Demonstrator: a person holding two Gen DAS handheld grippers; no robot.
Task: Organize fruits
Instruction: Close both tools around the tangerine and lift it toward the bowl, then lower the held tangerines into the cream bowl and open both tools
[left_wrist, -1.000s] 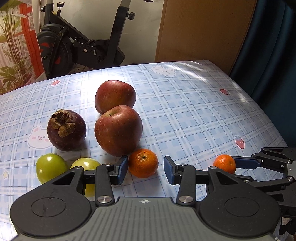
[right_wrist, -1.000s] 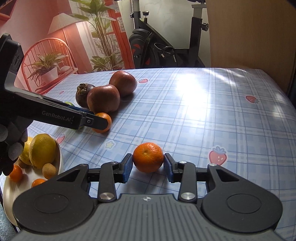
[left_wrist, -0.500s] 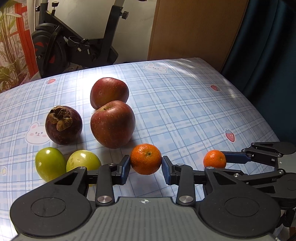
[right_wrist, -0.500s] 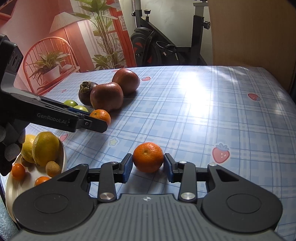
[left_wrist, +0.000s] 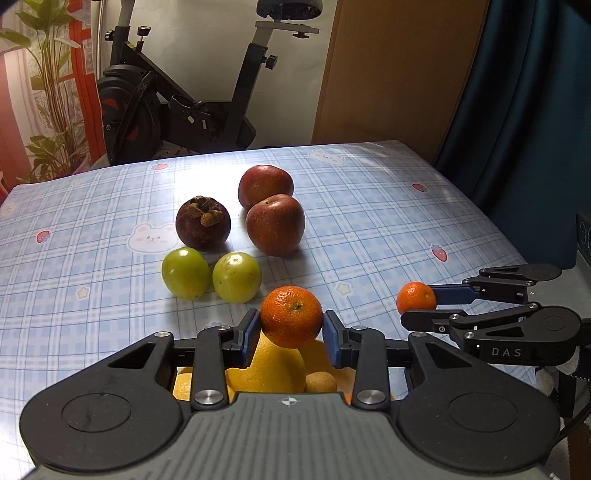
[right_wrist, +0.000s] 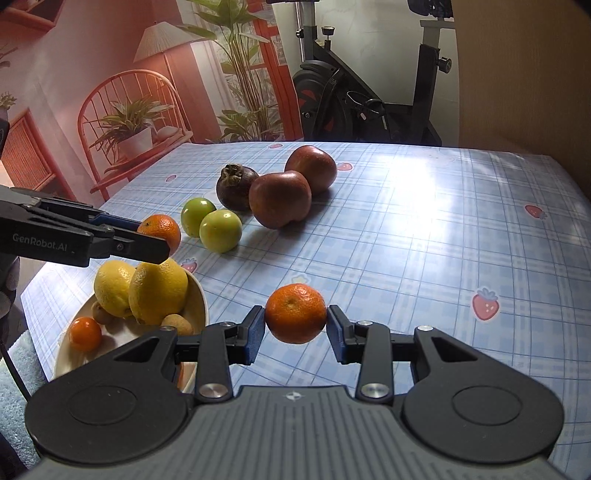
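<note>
My left gripper (left_wrist: 291, 334) is shut on a tangerine (left_wrist: 291, 316) and holds it in the air above a white bowl (right_wrist: 199, 302) of lemons (right_wrist: 157, 290) and small fruits at the table's near left. My right gripper (right_wrist: 295, 328) is shut on a second tangerine (right_wrist: 295, 313), lifted above the cloth; it also shows in the left wrist view (left_wrist: 416, 297). On the table lie two red apples (left_wrist: 275, 224), a mangosteen (left_wrist: 202, 222) and two green fruits (left_wrist: 236, 277).
The table has a blue checked cloth (right_wrist: 424, 240). An exercise bike (left_wrist: 177, 110) stands behind its far edge, a wooden panel (left_wrist: 391, 74) and dark curtain (left_wrist: 524, 110) to the right. A chair and potted plants (right_wrist: 125, 125) stand at the left.
My left gripper closed on its tangerine, lifted it and drew back over the bowl. My right gripper lifted its tangerine off the cloth.
</note>
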